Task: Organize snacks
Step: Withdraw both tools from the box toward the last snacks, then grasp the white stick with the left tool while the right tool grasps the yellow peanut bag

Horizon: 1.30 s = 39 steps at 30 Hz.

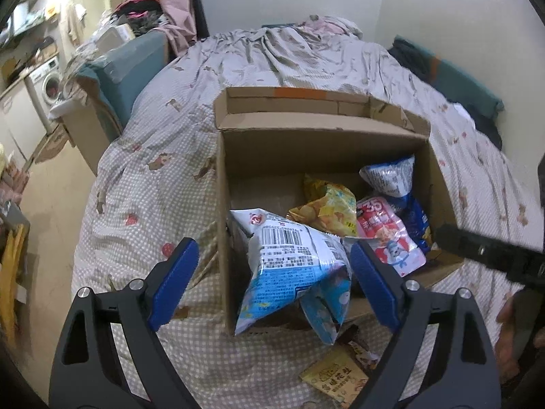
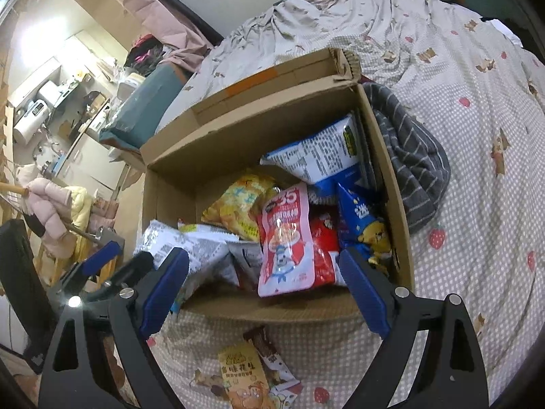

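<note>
Left tool (image 1: 274, 284): jaws spread wide, gripping nothing; the blue-and-white bag (image 1: 293, 266) lies between the pads but neither pad presses on it.
Blue-and-white bag: slumped over the near wall of the cardboard box (image 1: 224, 184), half inside and half hanging out above the bed (image 1: 153, 156); long axis runs from the box down toward the tool.
Box contents: yellow chip bag (image 2: 238, 208), pink pouch (image 2: 287, 238) and blue bags (image 2: 354, 214) piled loosely toward the right side.
Right tool (image 2: 264, 281): jaws also wide apart and empty, hovering at the box's near wall.
Loose snacks: a yellow packet (image 2: 242, 378) and a brown bar (image 2: 264, 344) lie on the bed just in front of the box, below and between the right tool's fingers, long axes pointing roughly toward the box.
Nearer hand: probably the right, since the packets sit almost under it.
Hard to read: the packets' lower ends are cut off by the frame; the box floor under the pile is hidden; the striped cloth (image 2: 415, 160) beside the box hides whatever lies under it.
</note>
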Available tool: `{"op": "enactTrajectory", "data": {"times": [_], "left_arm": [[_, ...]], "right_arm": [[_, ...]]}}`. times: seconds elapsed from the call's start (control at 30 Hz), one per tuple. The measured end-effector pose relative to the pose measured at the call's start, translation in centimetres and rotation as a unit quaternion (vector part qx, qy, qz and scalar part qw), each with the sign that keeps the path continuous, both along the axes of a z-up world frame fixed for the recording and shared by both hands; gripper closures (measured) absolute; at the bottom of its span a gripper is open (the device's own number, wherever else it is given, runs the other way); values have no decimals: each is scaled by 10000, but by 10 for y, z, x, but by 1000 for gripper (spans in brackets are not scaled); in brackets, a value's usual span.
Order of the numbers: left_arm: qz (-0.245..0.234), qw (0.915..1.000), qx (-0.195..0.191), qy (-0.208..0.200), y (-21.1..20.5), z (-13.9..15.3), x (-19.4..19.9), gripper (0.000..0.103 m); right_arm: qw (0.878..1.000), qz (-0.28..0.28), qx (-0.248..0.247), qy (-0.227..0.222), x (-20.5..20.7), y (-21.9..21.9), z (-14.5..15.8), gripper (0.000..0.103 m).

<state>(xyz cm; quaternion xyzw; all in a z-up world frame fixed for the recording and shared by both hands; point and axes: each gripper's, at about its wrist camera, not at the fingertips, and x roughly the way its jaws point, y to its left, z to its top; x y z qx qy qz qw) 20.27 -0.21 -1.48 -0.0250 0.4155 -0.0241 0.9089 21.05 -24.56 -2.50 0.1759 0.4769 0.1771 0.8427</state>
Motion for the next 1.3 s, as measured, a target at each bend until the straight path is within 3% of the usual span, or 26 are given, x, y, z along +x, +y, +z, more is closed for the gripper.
{"op": "enactTrajectory", "data": {"times": [0.33, 0.43, 0.67, 0.8, 1.03, 1.17, 1.23, 1.3], "left_arm": [[-120, 9998, -45, -135, 4, 22, -29, 14], [-105, 9998, -81, -118, 8, 26, -43, 7], [-201, 9998, -33, -27, 10, 30, -72, 6], [-95, 9995, -46, 291, 19, 21, -92, 6], [352, 9941, -557, 866, 42, -2, -98, 6], [549, 9893, -574, 1224, 46, -17, -96, 6], [459, 9859, -607, 1492, 41, -29, -94, 6], [57, 9812, -451, 1873, 22, -48, -96, 7]], "right_arm": [[9999, 43, -82, -131, -37, 0, 24, 11], [9998, 65, -116, -168, -51, 0, 26, 11], [9999, 74, -39, -138, -81, -3, 26, 11], [9999, -38, 119, -50, -94, -11, 23, 11], [9972, -281, 388, 568, -102, -23, -7, 11], [9960, -74, 106, 879, -99, -13, -26, 11], [9949, -72, 194, 990, -98, -11, -31, 11], [9940, -195, 320, 1025, -97, -13, -32, 11]]}}
